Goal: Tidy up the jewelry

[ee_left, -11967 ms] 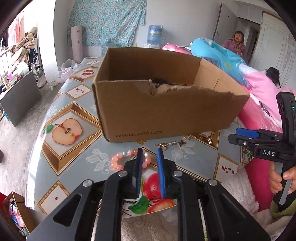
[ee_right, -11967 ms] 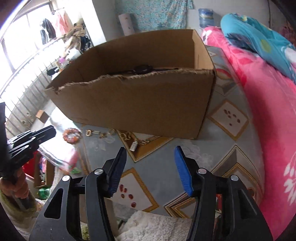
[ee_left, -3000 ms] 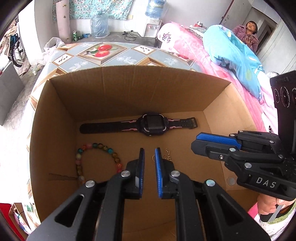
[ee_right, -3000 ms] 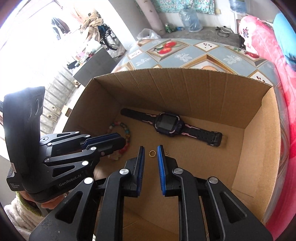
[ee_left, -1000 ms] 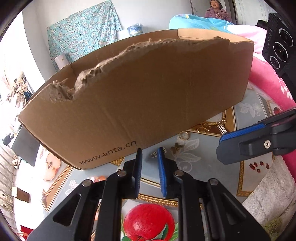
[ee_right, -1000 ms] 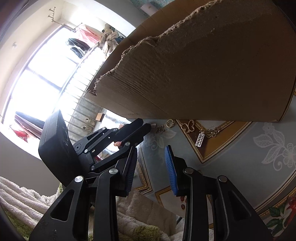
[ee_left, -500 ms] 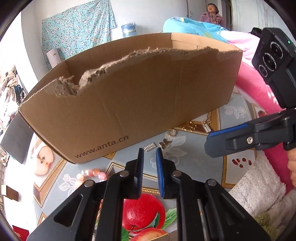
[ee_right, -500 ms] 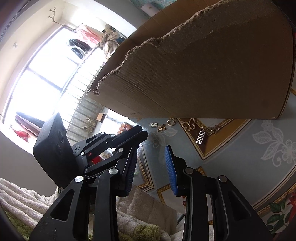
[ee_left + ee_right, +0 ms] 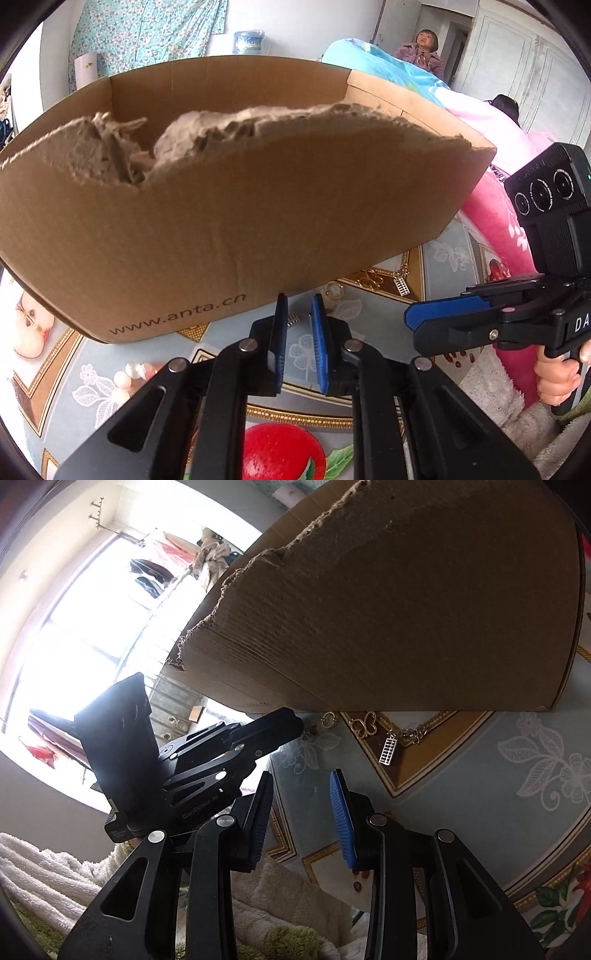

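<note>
A torn cardboard box stands on the patterned table; its near wall hides what is inside. Small jewelry lies on the table before it: a gold ring, a gold butterfly chain, a silver abacus charm, a small silver piece and a pink bead bracelet. My left gripper hovers just short of the small silver piece, pads slightly apart and empty. My right gripper is open and empty, below the charm; it also shows in the left wrist view.
The table carries a fruit-pattern cloth. A pink quilt lies to the right, with a child behind. A white fleece covers the near edge. A bright window is on the left.
Both grippers have come out of the box and dropped in front of it. In the last second the left gripper moved closer to the jewelry; the right gripper stayed open.
</note>
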